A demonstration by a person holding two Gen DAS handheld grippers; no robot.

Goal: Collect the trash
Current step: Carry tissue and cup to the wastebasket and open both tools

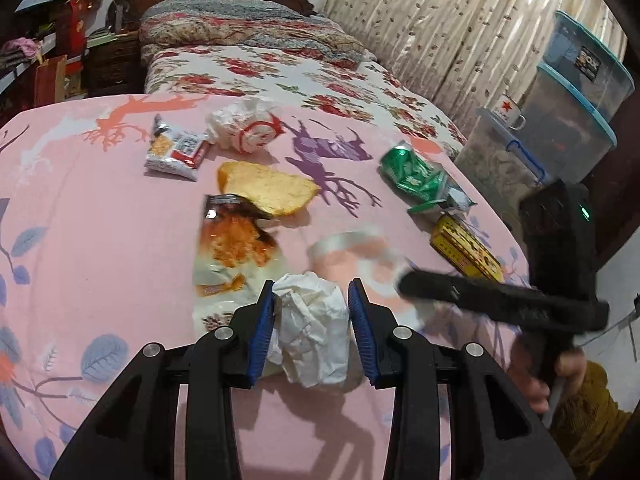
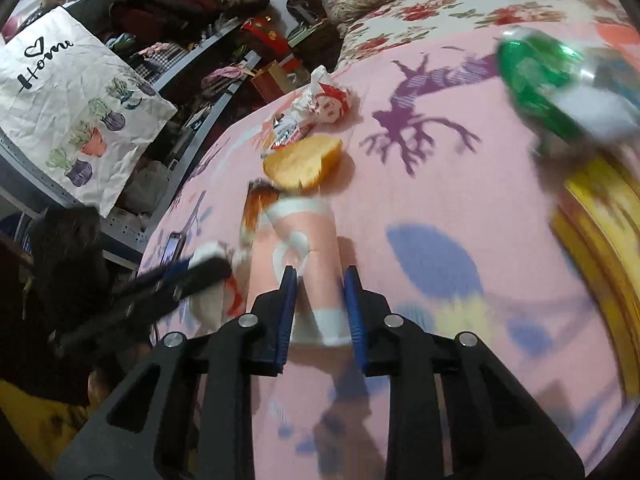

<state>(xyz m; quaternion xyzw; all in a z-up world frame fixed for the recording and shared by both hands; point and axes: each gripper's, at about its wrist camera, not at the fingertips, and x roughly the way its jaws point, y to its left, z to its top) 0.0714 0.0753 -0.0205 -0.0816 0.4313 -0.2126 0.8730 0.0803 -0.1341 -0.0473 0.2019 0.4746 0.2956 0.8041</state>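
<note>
In the left wrist view my left gripper [image 1: 311, 292] is shut on a crumpled white tissue [image 1: 310, 330] just above the pink sheet [image 1: 100, 208]. In the right wrist view my right gripper [image 2: 320, 276] is shut on a pink paper cup [image 2: 298, 256] lying on its side; the same cup [image 1: 348, 254] shows blurred in the left wrist view beside the right gripper's black body [image 1: 500, 300]. Other trash lies ahead: an orange snack wrapper [image 1: 234, 248], a bread slice [image 1: 268, 188], a white and red wrapper [image 1: 176, 150], a crumpled white wrapper [image 1: 246, 130], a green packet [image 1: 420, 178] and a yellow box [image 1: 466, 248].
The pink sheet lies over a bed with a floral cover [image 1: 280, 76] and pillows behind. Stacked plastic storage boxes [image 1: 576, 100] stand at the right by a curtain. Cluttered shelves [image 2: 160, 60] and a phone [image 2: 172, 248] are at the left.
</note>
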